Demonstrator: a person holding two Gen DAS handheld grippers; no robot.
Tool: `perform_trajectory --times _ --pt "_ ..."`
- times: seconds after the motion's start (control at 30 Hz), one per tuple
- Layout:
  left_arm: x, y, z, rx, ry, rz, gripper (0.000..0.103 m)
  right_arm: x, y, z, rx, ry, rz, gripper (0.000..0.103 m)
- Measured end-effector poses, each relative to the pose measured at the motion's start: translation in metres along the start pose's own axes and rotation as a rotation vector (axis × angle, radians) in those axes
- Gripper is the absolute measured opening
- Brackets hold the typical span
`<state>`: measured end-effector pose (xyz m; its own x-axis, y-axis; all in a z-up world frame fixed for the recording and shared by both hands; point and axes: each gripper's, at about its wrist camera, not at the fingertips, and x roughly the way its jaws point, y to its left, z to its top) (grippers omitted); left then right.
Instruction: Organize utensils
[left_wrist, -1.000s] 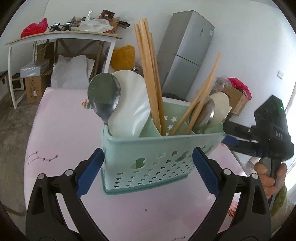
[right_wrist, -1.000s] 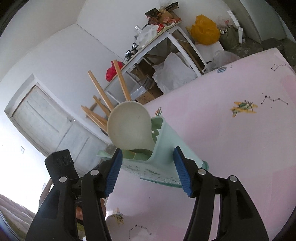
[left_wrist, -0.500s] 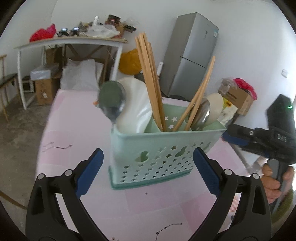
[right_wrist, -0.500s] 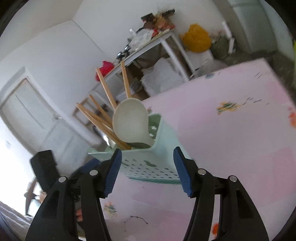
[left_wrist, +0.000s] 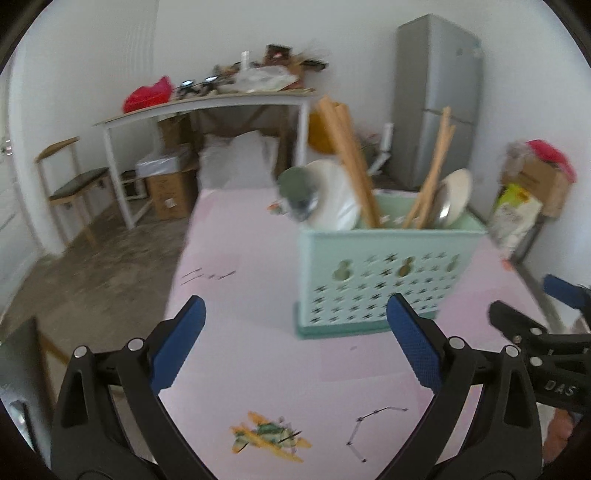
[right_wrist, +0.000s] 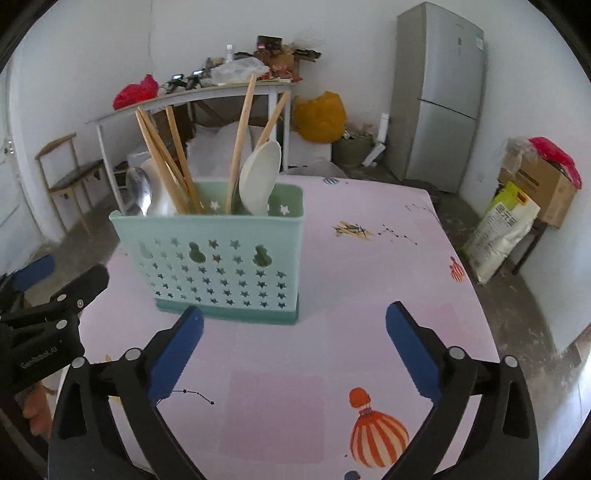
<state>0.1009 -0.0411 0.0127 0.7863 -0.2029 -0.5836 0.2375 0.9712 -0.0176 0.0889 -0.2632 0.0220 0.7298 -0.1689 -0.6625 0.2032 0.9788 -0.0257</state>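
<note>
Caddy (right_wrist: 218, 258) stood upright on pink bench (right_wrist: 369, 280), spoons and chopsticks (right_wrist: 240, 144) sorted into compartments, likely set down as finished. Right tool (right_wrist: 293, 345) just spread wide, nothing between pads; left tool (left_wrist: 295, 345) likewise released, empty. Read "DAS" and, blurrily, "GenRobot.AI" on tool bodies.

We list one mint-green utensil caddy (right_wrist: 221, 266), star-perforated, standing upright on the pink table. We count wooden chopsticks (right_wrist: 162, 162), white spoons (right_wrist: 258, 181) and a metal spoon (right_wrist: 139, 192) standing in it.
</note>
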Motion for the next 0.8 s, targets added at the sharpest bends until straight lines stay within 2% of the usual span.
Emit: perform_trajectory --times 0.07,0.2,0.37,0.6,0.8 --pt "-0.001 0.002 0.0 0.004 0.014 0.03 0.095 -0.002 0.002 0.0 0.01 0.001 -0.023 0.096" --pt "-0.005 0.008 0.004 0.008 0.015 0.139 0.095 -0.006 0.002 -0.007 0.024 -0.003 -0.069 0.096" --pt "-0.008 0.015 0.009 -0.002 0.025 0.21 0.095 -0.006 0.006 -0.006 0.036 0.006 -0.109 0.096" --pt "-0.01 0.022 0.013 0.001 0.025 0.267 0.095 -0.007 0.007 -0.004 0.038 0.003 -0.123 0.096" --pt "-0.009 0.027 0.014 -0.026 0.044 0.263 0.095 -0.008 0.008 -0.003 0.037 0.004 -0.123 0.096"
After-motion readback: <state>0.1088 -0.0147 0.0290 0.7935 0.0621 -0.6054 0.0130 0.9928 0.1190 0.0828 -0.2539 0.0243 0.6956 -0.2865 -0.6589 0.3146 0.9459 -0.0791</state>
